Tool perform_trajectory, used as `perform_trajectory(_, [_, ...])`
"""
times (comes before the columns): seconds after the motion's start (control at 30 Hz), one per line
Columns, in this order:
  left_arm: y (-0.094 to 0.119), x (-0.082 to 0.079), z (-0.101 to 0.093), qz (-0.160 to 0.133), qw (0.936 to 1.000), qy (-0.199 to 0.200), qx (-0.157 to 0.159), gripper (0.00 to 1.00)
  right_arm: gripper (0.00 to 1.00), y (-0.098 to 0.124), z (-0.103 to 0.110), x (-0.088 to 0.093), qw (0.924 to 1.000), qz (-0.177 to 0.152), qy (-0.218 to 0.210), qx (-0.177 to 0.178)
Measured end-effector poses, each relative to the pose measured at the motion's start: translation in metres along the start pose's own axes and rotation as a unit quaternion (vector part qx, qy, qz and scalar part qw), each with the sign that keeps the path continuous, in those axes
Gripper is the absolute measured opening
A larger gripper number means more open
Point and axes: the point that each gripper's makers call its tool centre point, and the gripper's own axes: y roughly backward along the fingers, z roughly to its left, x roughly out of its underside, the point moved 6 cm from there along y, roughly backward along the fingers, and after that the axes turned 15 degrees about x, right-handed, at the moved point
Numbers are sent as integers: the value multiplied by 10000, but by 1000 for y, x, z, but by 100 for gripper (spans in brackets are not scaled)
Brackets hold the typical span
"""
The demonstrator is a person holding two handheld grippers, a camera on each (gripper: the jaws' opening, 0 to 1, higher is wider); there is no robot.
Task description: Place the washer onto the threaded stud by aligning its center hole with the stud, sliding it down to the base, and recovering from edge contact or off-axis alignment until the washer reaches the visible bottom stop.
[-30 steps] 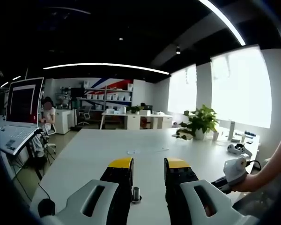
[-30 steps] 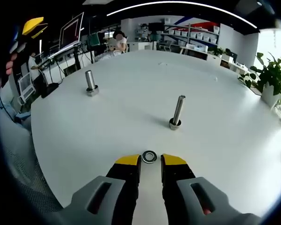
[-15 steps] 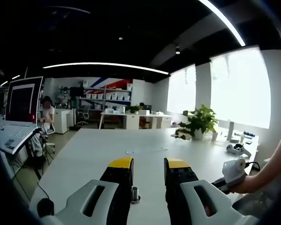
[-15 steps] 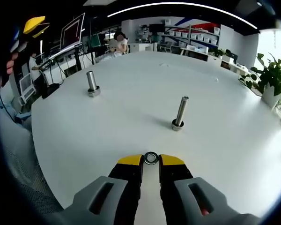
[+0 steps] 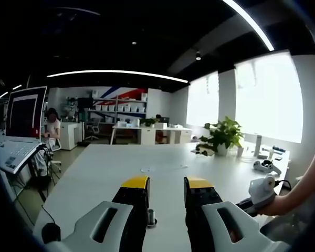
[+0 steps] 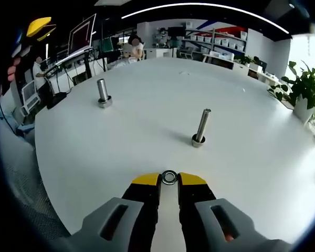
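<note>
Now the right claw (image 6: 168, 179) pinches the washer (image 6: 169, 177) at its tips, low over the desk (image 6: 147, 126) near the front edge. Lift it flat, then centre its hole over the threaded stud (image 6: 201, 127) ahead. The left claw (image 5: 166, 184) is released, idle.

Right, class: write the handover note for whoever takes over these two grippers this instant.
Right gripper: at table level, tips on either side of the washer; whether it is clamped cannot be told.
Left gripper: open and holding nothing, a short stud standing between its jaws.
The tall stud stands bare on the white table, ahead of the washer.
Done: washer reached.
Left: lift it, centre its hole over the stud, slide down to the base.
</note>
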Motion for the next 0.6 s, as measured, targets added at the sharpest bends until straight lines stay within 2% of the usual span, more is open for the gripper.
perform_trajectory(0.27, [0, 0, 0, 4, 10000, 6, -2, 24, 14, 1, -7, -3, 10000, -46, -9, 55])
perform_trajectory(0.3, [0, 0, 0, 3, 10000, 4, 1, 24, 7, 2, -8, -4, 10000, -45, -16, 45])
perform_trajectory(0.37, [0, 0, -1, 6, 10000, -1, 0, 24, 4, 4, -10, -7, 9999, -101, 78, 78])
perform_trajectory(0.5, [0, 0, 0, -11, 10000, 0, 0, 24, 9, 1, -9, -4, 10000, 6, 41, 61])
perform_trajectory(0.6, [0, 0, -1, 5, 10000, 2, 2, 24, 9, 5, -11, -7, 9999, -86, 55, 125])
